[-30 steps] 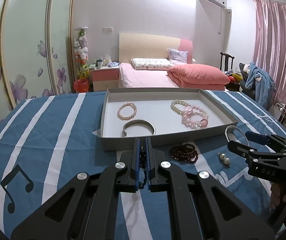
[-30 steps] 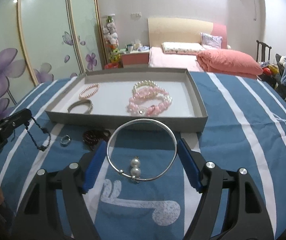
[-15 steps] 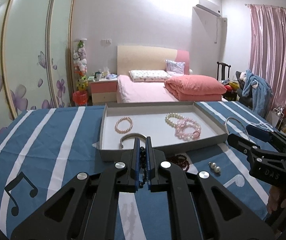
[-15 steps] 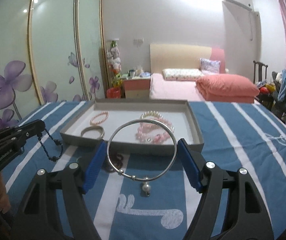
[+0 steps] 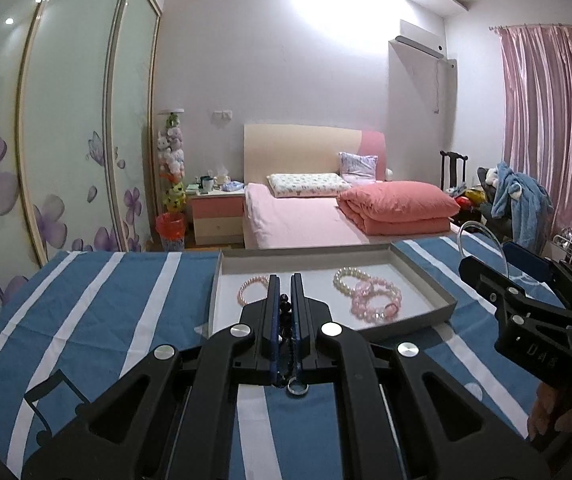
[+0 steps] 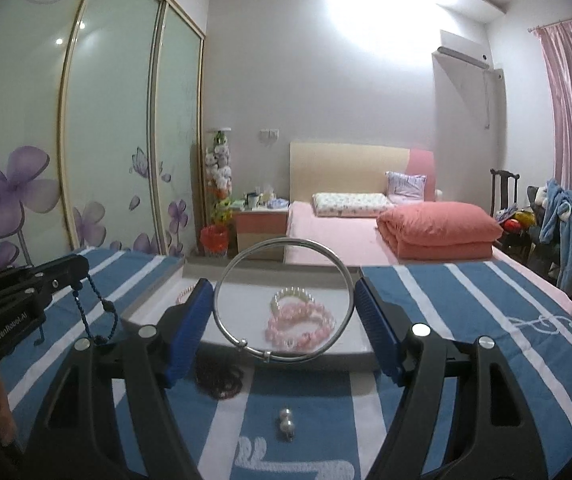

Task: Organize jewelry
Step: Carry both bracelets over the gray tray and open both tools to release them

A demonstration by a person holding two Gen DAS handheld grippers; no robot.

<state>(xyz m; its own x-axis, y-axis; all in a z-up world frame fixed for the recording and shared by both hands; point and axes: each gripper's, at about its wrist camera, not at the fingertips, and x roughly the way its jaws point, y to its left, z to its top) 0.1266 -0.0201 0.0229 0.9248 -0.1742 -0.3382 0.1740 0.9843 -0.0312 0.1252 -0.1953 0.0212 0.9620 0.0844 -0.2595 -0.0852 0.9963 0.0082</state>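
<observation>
The left tool (image 5: 285, 292) is clamped on a dark beaded strand (image 5: 284, 312), most of it hidden between the pads; in the right wrist view the strand dangles beside the tray (image 6: 222, 270). The right tool (image 6: 284, 304) grips a silver bangle (image 6: 284, 300) held above the striped desk (image 6: 465, 312), in front of the tray. The bangle's ring frames the pink and pearl bracelets (image 6: 299, 318) in the tray. A dark red bracelet (image 6: 220, 378) lies blurred, partly behind the left pad, near two pearls (image 6: 286, 422).

Legible marking: "GenRobot.AI" in white on the black body of the left gripper (image 6: 80, 270), at left of the right wrist view. Embossed characters on the right gripper (image 5: 485, 268), right of left wrist view: unreadable.
</observation>
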